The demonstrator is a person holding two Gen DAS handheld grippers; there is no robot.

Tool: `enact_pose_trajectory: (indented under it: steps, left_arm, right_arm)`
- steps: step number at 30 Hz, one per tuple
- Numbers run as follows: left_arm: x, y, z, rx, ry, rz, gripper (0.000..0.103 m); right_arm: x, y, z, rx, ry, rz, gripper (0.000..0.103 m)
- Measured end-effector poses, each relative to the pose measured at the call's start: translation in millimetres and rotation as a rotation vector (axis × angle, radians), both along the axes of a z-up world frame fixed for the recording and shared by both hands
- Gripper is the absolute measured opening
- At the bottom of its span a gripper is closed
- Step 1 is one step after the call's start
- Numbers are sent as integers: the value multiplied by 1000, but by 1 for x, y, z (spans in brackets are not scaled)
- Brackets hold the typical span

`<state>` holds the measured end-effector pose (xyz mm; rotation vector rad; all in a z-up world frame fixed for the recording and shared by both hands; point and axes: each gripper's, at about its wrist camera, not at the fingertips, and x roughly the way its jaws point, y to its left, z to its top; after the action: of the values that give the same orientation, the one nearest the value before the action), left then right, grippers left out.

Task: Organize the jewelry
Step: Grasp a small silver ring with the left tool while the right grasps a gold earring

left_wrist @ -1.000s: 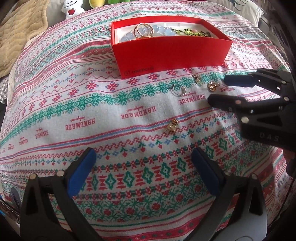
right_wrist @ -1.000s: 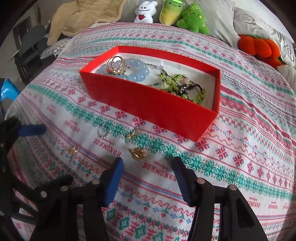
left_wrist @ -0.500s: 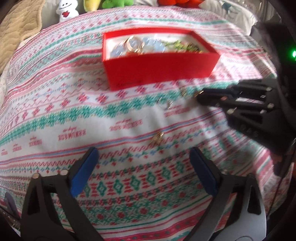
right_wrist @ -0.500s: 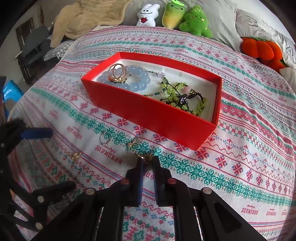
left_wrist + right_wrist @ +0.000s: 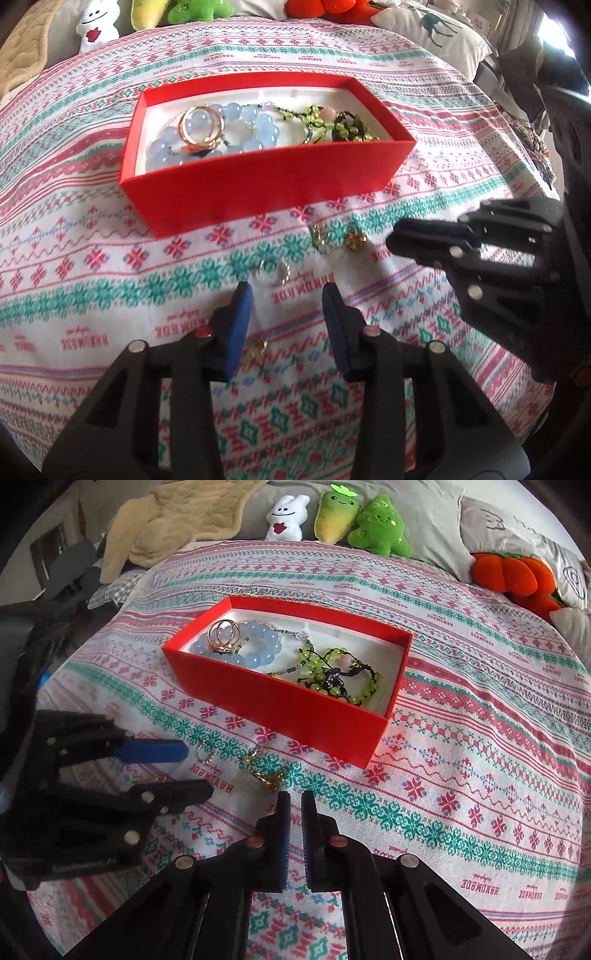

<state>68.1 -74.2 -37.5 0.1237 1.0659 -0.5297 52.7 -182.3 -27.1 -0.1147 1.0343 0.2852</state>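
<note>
Since closing near-shut a second ago, the right gripper (image 5: 294, 799) holds nothing; the gold earring (image 5: 268, 779) lies before the red box (image 5: 295, 709). The left gripper (image 5: 286, 295), narrowed but open and empty, now frames the silver ring (image 5: 273, 272).

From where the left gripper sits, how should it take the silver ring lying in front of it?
Pinch the silver ring across its thin band from above. It lies flat on the cloth, so side-on fingers would slide past. The left gripper is open right behind it.
</note>
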Motion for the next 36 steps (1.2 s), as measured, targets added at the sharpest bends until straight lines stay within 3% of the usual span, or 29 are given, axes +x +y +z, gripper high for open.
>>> enact_pose_trajectory:
  steps: [6, 9, 13, 15, 16, 17, 18, 19, 24, 27, 30, 32, 36]
  left_arm:
    - [10, -7, -5, 25, 2, -11, 30]
    - [14, -5, -6, 24, 8, 2, 18]
    - [15, -2, -5, 22, 11, 0, 16]
    - [12, 0, -3, 31, 5, -3, 2]
    - [11, 1, -2, 33, 8, 0, 2]
    - [10, 3, -2, 36, 7, 4, 2]
    - [9, 4, -2, 43, 7, 7, 2]
    - [8, 6, -3, 53, 5, 8, 2]
    - [5, 12, -1, 56, 8, 23, 2]
    - [5, 17, -1, 52, 13, 33, 2]
    - [5, 19, -1, 48, 17, 36, 2]
    - [4, 21, -1, 45, 19, 35, 2]
    - [3, 24, 1, 29, 22, 36, 2]
  right_arm:
    - [-1, -7, -2, 33, 25, -6, 14]
    - [-2, -5, -3, 23, 35, 7, 15]
    - [-1, 2, -7, 3, 43, 25, 19]
    - [-1, 5, -8, -3, 42, 32, 25]
    - [0, 7, -9, -3, 42, 33, 35]
    - [1, 8, -9, -1, 41, 33, 57]
    - [1, 9, -9, 4, 34, 30, 66]
    - [1, 10, -8, 9, 20, 29, 68]
    - [7, 24, -14, -37, 10, 45, 67]
    - [13, 30, -18, -68, -8, 39, 61]
    - [16, 34, -18, -81, -24, 40, 41]
    - [18, 34, -17, -89, -28, 45, 18]
    - [18, 35, -14, -92, -22, 51, 16]
